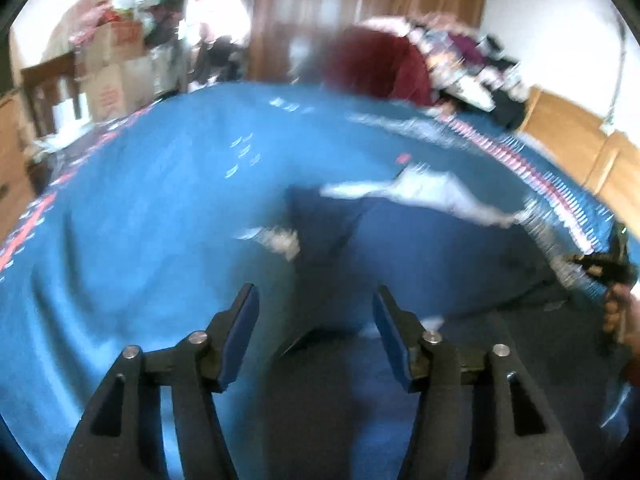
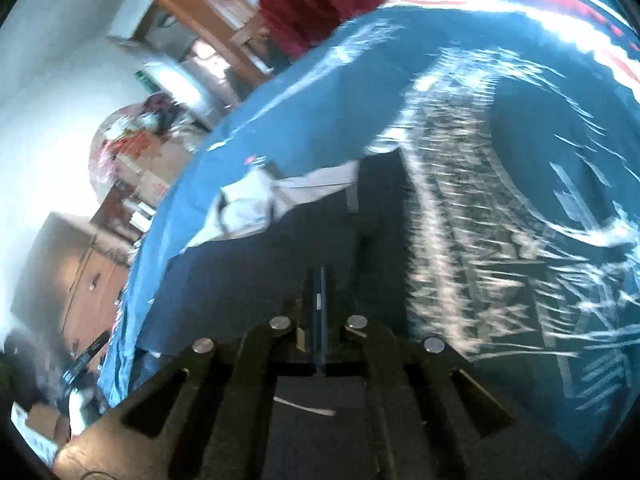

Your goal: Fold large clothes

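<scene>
Left wrist view shows the left gripper with fingers spread, empty, just above the dark navy garment lying on the blue bedspread. The right gripper is closed, apparently pinching the garment's edge. Judged mid-fold; next the left needs a corner.

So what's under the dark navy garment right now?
The blue patterned bedspread lies under the navy garment, showing all round it. Whatever is beneath the garment's middle is covered, and the blur hides finer detail.
</scene>
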{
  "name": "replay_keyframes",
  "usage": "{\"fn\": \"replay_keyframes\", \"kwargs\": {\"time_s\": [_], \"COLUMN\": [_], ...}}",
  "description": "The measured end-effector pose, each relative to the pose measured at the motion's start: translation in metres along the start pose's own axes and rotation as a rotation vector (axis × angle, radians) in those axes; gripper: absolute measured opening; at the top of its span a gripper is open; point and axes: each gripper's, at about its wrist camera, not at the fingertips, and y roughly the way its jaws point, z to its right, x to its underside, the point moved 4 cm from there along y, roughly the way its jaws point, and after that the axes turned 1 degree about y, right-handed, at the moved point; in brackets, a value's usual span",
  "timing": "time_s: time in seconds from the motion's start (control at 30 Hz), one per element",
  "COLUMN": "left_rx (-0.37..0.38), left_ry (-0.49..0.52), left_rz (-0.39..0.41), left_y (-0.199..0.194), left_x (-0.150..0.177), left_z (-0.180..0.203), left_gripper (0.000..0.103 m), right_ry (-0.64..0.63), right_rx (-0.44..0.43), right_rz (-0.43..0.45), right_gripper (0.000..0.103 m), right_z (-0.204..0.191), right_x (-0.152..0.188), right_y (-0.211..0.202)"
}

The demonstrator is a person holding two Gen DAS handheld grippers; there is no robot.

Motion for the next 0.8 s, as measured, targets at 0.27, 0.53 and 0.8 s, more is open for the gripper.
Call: {"fn": "replay_keyframes", "kwargs": {"time_s": [0.27, 0.53, 0.8], "left_rx": [-0.104, -0.011, 0.022], "left_ry": [-0.127, -0.123, -0.158], "left_rz": [-0.213, -0.106, -0.227], "left_y": [0.087, 0.062, 0.092], "left_x": [0.027, 0.015, 0.029], "left_z": [-0.046, -0.020, -0.026], "left_gripper": [0.061, 0.062, 0.066], "right_ry": [0.001, -0.132, -0.078], "right_rx": [0.107, -0.021, -0.014], "right_rz": [-0.184, -0.129, -0.227], "right_gripper": [0.000, 0.009, 0.015], "right_z": [0.031, -0.037, -0.009], "right_x": [0.029, 0.024, 0.035], "right_y": [0.055, 0.056, 0.076]}}
